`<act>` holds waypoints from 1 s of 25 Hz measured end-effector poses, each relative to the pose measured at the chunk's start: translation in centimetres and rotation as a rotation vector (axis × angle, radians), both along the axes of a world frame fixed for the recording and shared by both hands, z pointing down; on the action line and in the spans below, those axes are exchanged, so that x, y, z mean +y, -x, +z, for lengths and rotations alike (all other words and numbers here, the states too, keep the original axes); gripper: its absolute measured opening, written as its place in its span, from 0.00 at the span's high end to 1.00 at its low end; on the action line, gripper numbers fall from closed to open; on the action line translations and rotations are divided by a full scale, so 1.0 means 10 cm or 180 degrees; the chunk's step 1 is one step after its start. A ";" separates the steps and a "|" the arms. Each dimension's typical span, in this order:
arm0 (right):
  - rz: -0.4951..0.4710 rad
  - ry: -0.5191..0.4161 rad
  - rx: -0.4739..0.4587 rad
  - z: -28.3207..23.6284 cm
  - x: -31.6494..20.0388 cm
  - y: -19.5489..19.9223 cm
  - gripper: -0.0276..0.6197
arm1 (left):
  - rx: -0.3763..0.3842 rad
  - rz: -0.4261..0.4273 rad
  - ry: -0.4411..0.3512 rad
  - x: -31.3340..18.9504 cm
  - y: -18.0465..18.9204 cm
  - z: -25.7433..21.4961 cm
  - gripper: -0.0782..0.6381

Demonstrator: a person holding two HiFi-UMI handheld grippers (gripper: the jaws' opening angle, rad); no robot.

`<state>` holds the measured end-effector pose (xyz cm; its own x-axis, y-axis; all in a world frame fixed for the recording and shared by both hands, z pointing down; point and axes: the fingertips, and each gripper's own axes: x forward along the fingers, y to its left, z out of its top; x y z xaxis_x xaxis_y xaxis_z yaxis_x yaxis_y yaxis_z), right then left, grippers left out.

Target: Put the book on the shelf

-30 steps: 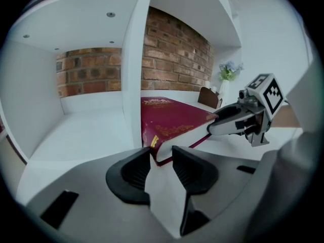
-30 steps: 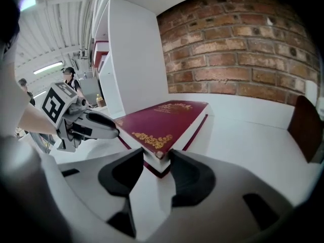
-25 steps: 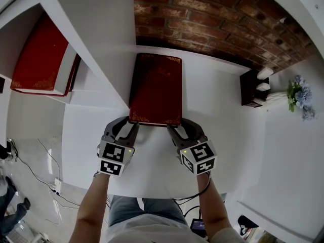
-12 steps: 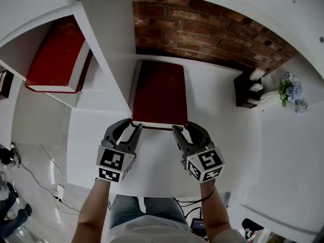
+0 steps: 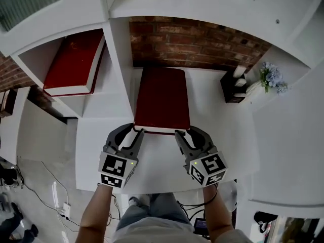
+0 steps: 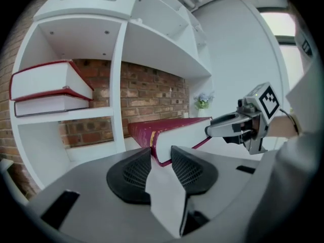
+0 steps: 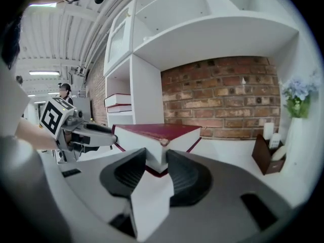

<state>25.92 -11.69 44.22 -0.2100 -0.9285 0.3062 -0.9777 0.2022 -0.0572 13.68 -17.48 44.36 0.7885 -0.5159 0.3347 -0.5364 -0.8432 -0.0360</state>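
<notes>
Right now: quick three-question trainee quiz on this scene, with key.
1. True or false: the left gripper and right gripper each have their fingers closed on a near corner of the red book.
2. Fill in: the wall behind the desk is ___.
3. Where is the other red book? A) in the shelf's left compartment B) on the desk C) in the right gripper

Key: 1 true; 2 brick; 3 A.

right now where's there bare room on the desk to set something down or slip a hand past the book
Widest bare patch: desk right of the book, up to the organizer. A smaller strip lies in front of the book, between left claw and right claw, which grip its near corners. Crowded: the book's left edge runs close to the shelf upright.
</notes>
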 end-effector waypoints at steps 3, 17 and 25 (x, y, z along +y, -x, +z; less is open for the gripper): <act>0.0096 -0.0081 0.0041 -0.16 0.22 0.12 0.74 | 0.0053 0.0097 -0.0099 0.18 0.10 -0.17 0.70; 0.0314 -0.0353 0.0241 -0.77 1.19 0.87 0.74 | 0.0294 0.0309 -0.0307 1.08 0.82 -0.70 0.70; 0.0349 -0.0490 0.0280 -0.96 1.56 1.22 0.74 | 0.0414 0.0330 -0.0440 1.43 1.17 -0.91 0.70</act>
